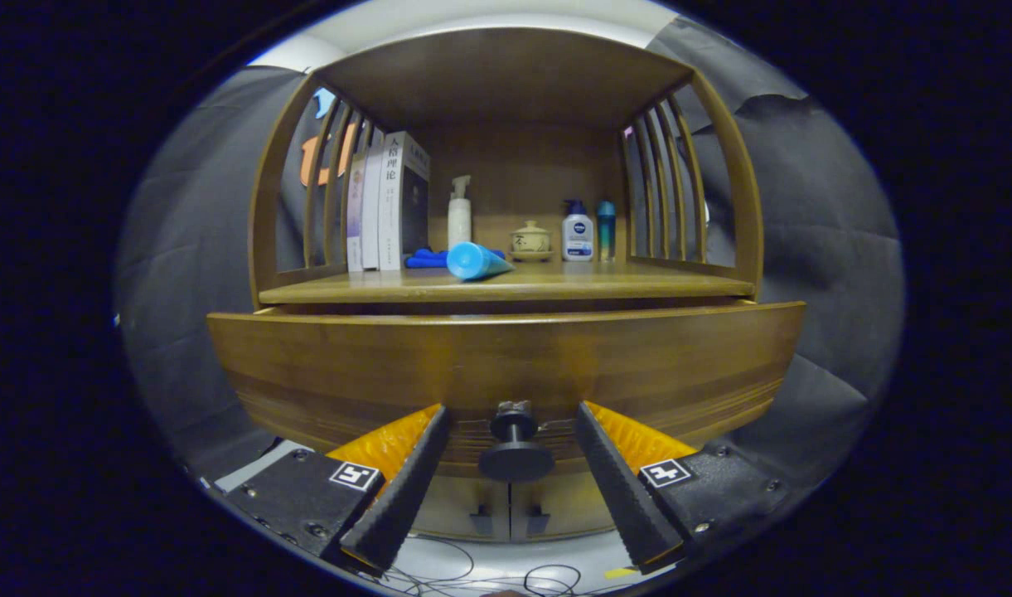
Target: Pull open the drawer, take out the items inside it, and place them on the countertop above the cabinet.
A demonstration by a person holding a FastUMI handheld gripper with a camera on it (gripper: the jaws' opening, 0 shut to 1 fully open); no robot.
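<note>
A wooden cabinet (506,166) faces the camera, with its drawer (506,365) pulled a little way out below the surface (506,286). The gripper (511,419) has its jaws spread wide, one on each side of the drawer's dark round knob (515,452) and clear of it, so nothing is pinched. The knob sits between the jaws at the drawer front's lower middle.

On the surface, at 12 o'clock from the knob, a blue tube (475,260) lies on its side near the front edge. Behind it lies a dark blue item (427,259) I cannot identify. At 11 o'clock stand upright books (389,203), with a white pump bottle (459,214) beside them. Toward 1 o'clock sit a small lidded pot (530,239), a white and blue bottle (578,232) and a slim teal bottle (607,228). The drawer's inside is hidden from this angle.
</note>
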